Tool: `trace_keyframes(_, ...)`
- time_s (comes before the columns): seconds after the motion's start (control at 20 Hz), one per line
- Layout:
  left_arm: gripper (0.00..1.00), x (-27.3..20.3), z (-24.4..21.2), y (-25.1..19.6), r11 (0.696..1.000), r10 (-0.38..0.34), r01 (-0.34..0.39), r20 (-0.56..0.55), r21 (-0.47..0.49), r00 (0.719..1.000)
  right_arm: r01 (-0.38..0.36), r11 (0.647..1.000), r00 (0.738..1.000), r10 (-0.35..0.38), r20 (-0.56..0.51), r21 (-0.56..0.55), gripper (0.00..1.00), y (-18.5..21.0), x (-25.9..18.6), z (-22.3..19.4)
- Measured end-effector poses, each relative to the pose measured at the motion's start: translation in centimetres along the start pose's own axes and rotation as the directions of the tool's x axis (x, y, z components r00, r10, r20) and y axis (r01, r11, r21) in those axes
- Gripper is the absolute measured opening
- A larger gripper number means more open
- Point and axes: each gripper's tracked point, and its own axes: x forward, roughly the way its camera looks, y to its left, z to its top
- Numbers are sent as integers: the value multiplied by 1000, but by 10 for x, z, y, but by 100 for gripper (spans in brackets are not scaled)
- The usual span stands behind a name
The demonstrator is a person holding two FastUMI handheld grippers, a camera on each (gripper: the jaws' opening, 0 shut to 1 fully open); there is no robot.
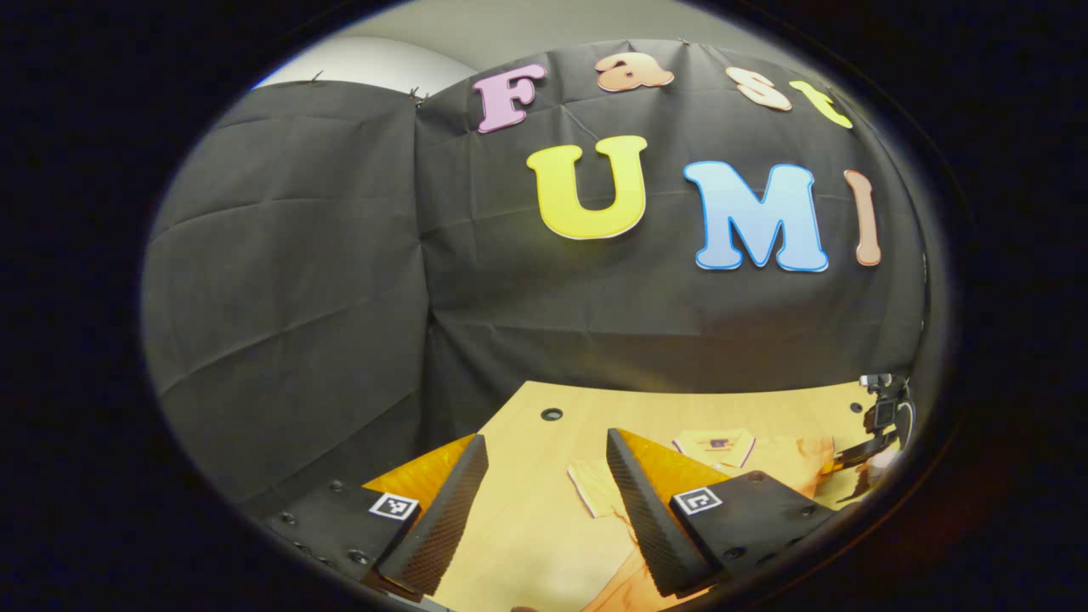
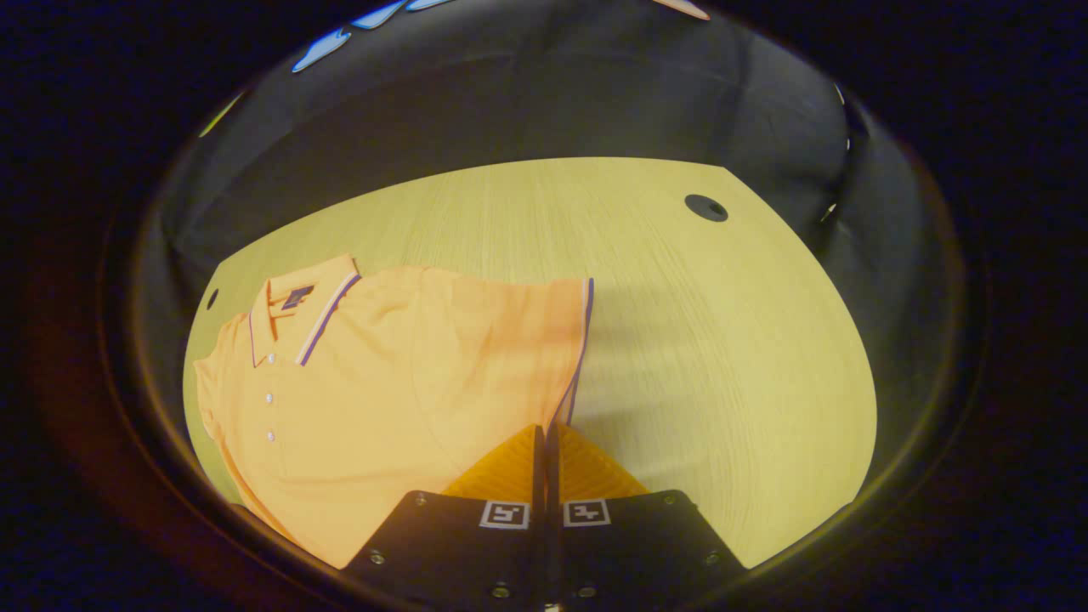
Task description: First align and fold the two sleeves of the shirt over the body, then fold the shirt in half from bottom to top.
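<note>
Two small square black-and-white markers sit on the body of each gripper, one behind each finger; they are coded patterns, not words, and the dark label inside the shirt's collar is too small to read. The orange polo shirt lies flat on the pale wooden table, collar toward the far left in the right gripper view, its placket buttons running down the left side and a dark stripe edging the collar and the cuff of the sleeve that spreads toward the middle of the table. The right gripper points forward and down over the table with its two fingers pressed together; their tips meet just at the lower edge of that sleeve's cuff, and whether cloth is caught between them cannot be told. The left gripper is held low, looking across the table toward the black cloth wall, its fingers spread wide apart with bare table and the shirt's other sleeve cuff beyond the gap. In the left gripper view the shirt's collar shows past the right-hand finger, and the other gripper appears small at the far right edge above the shirt.
</note>
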Motion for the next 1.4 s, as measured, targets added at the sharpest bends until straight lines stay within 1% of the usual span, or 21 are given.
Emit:
trace_keyframes(0.1, 94, -2, -1, 3, 1000, 6, -6, -1, -3, 1000, -3, 999, 1000, 3, 3, 40, 0, 1, -3, 5)
trace_keyframes(0.15, 93, -3, -2, 6, 1000, 8, -8, -1, -5, 1000, 1, 999, 1000, -2, 20, 55, 0, -1, -7, 11)
trace_keyframes(0.2, 94, -6, -8, 12, 1000, 11, -11, -1, -6, 1000, -1, 998, 999, -2, 45, 67, 0, 1, -12, 20)
trace_keyframes(0.3, 94, -12, -14, 19, 1000, 13, -13, -1, -10, 1000, -22, 998, 996, 16, 90, 65, 0, 15, -19, 35)
trace_keyframes(0.35, 93, -13, -16, 20, 1000, 14, -14, -3, -12, 1000, -33, 998, 994, 28, 105, 48, 0, 24, -23, 41)
trace_keyframes(0.4, 95, -12, -15, 22, 1000, 15, -15, -3, -13, 1000, -41, 999, 992, 39, 118, 21, 0, 35, -27, 46)
trace_keyframes(0.45, 94, -10, -15, 24, 1000, 17, -17, -3, -13, 1000, -50, 999, 990, 51, 131, -12, 0, 45, -30, 49)
trace_keyframes(0.6, 94, -11, -14, 28, 1000, 18, -18, 0, -13, 1000, -101, 988, 981, 118, 155, -114, 0, 90, -41, 53)
trace_keyframes(0.65, 93, -11, -14, 30, 1000, 20, -20, 1, -15, 1000, -119, 981, 978, 143, 155, -152, 0, 105, -44, 51)
trace_keyframes(0.7, 94, -13, -15, 33, 1000, 23, -23, 0, -18, 1000, -135, 972, 975, 165, 152, -194, 0, 121, -48, 48)
trace_keyframes(0.85, 94, -15, -19, 44, 999, 35, -35, -6, -27, 999, -173, 939, 969, 216, 120, -296, 0, 162, -47, 30)
trace_keyframes(0.95, 94, -18, -23, 50, 999, 45, -45, -13, -30, 999, -190, 923, 970, 229, 84, -334, 0, 179, -45, 16)
trace_keyframes(1.1, 95, -21, -30, 63, 997, 61, -62, -26, -35, 998, -204, 907, 972, 232, 33, -368, 0, 194, -37, -2)
trace_keyframes(1.2, 95, -21, -35, 66, 997, 65, -66, -37, -40, 997, -187, 905, 978, 207, 12, -383, 0, 192, -31, -10)
trace_keyframes(1.25, 94, -21, -37, 65, 997, 65, -67, -42, -41, 997, -204, 904, 976, 217, -8, -375, 3, 196, -33, -14)
trace_keyframes(1.3, 94, -19, -39, 66, 997, 63, -65, -47, -43, 997, -231, 905, 971, 238, -23, -356, 10, 200, -36, -16)
trace_keyframes(1.35, 94, -17, -41, 65, 997, 61, -64, -51, -43, 997, -237, 908, 970, 244, -24, -344, 23, 200, -33, -17)
trace_keyframes(1.4, 94, -16, -45, 64, 997, 57, -59, -55, -44, 997, -241, 909, 968, 249, -19, -340, 27, 201, -35, -15)
